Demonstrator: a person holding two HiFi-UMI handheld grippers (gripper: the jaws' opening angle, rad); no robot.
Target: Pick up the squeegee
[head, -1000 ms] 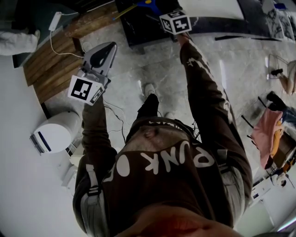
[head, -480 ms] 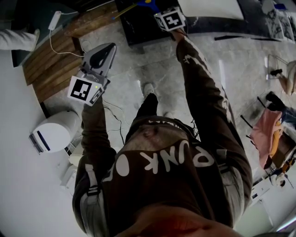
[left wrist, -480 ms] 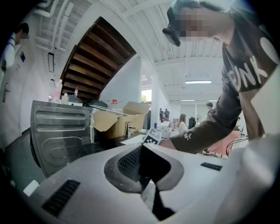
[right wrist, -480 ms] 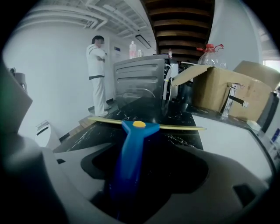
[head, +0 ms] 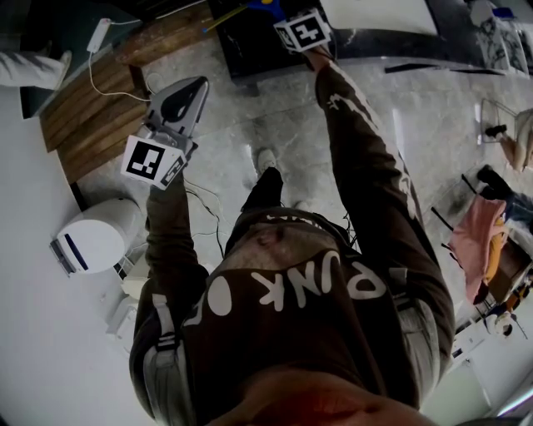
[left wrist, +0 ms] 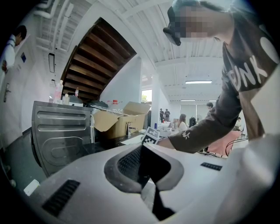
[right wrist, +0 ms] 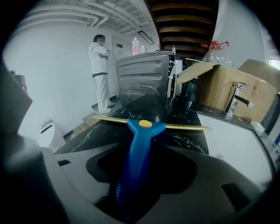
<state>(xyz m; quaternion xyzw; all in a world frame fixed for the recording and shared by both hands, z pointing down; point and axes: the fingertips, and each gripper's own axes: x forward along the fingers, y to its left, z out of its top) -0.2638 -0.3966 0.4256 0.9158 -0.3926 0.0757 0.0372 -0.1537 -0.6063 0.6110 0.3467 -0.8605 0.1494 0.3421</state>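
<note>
The squeegee [right wrist: 139, 131] has a blue handle and a thin yellow blade and lies over the black marble counter [right wrist: 183, 131]. Its handle runs back between the jaws of my right gripper [right wrist: 131, 192], which have just been closing and now grip it. In the head view the right gripper [head: 279, 10] reaches to the counter's near edge at the top, the squeegee [head: 265, 3] poking out beyond it. My left gripper [head: 198, 85] is held out level over the floor on the left, away from the counter, shut and empty, as the left gripper [left wrist: 146, 175] shows in its own view.
On the counter behind the squeegee stand a steel appliance [right wrist: 144, 78], an open cardboard box [right wrist: 227, 87], a tap [right wrist: 238, 98] and a plastic bottle [right wrist: 214, 52]. A person in white [right wrist: 100, 74] stands far left. Wooden steps [head: 92, 108] and a white round bin [head: 100, 237] are on the floor.
The right gripper has shifted slightly left and further towards the counter, its marker cube turning a little. The left gripper has stayed where it was.
</note>
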